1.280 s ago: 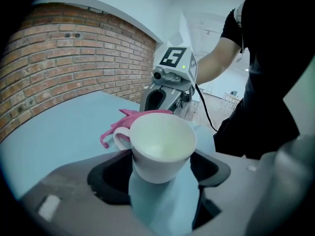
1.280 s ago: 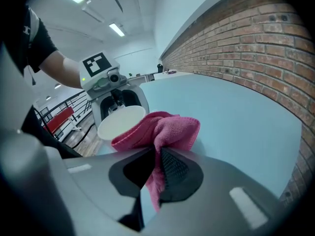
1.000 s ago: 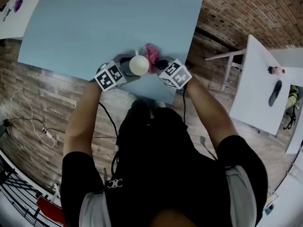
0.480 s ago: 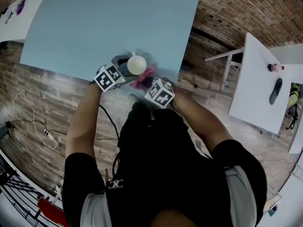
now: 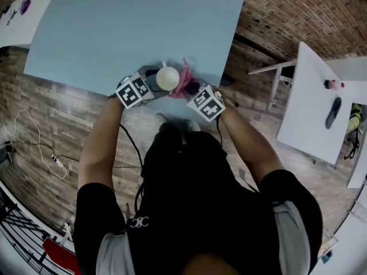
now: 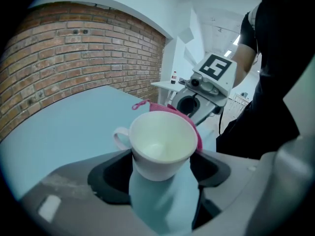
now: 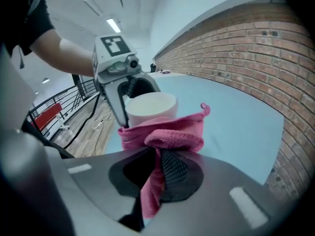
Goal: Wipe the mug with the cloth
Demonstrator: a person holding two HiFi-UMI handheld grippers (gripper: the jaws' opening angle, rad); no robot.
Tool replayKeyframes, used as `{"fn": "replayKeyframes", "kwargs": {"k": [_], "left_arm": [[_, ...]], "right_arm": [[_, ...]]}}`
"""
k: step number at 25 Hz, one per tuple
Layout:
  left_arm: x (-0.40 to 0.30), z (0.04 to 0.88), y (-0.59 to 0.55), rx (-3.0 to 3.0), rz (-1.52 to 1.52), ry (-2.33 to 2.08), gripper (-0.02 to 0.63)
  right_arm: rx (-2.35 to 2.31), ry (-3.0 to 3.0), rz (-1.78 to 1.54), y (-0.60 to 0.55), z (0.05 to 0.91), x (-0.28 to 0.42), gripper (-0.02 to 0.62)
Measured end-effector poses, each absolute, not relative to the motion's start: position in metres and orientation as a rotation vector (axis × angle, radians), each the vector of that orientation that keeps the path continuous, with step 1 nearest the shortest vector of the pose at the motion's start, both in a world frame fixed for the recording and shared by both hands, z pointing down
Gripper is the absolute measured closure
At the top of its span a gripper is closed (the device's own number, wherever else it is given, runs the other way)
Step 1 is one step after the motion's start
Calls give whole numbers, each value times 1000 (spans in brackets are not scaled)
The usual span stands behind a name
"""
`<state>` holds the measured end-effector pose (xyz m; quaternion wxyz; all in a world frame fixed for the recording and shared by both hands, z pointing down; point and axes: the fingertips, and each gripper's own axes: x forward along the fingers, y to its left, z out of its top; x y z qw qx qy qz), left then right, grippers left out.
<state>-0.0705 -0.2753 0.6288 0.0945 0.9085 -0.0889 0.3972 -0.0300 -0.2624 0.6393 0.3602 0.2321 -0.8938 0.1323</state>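
Pink cloth [image 7: 170, 132] pinched by right hand-held gripper [image 7: 156, 155]; left gripper view shows mug [image 6: 160, 149] clamped

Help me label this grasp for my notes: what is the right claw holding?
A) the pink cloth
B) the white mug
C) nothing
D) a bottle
A: the right claw is shut on the pink cloth, which is bunched at the white mug. The mug itself is held by the left claw.

White mug [image 5: 168, 78] sits over the blue table [image 5: 114, 27] near edge. At mug's left, left gripper [image 5: 152, 82]; pink cloth [image 5: 184, 80] touching mug's right side, right gripper [image 5: 194, 89] just beyond.
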Motion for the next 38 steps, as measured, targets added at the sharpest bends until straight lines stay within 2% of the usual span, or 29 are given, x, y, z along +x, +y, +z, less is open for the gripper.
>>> {"fn": "replayKeyframes", "kwargs": {"k": [5,14,28,38], "left_arm": [[-65,629,-267,2714,1196,-198,225],[-59,628,-262,2699,1211,-203,224],[-61,630,-261,2657,1100,-400,222],[-52,632,-261,2534,923,-748,221]], "right_arm": [[709,-2340,404,-310,621,-21,558],[577,-2359,472,-351,623,-52,558],[603,-2402,765,-332,633,-35,558],[679,-2391,789,-291,633,-6,559]]}}
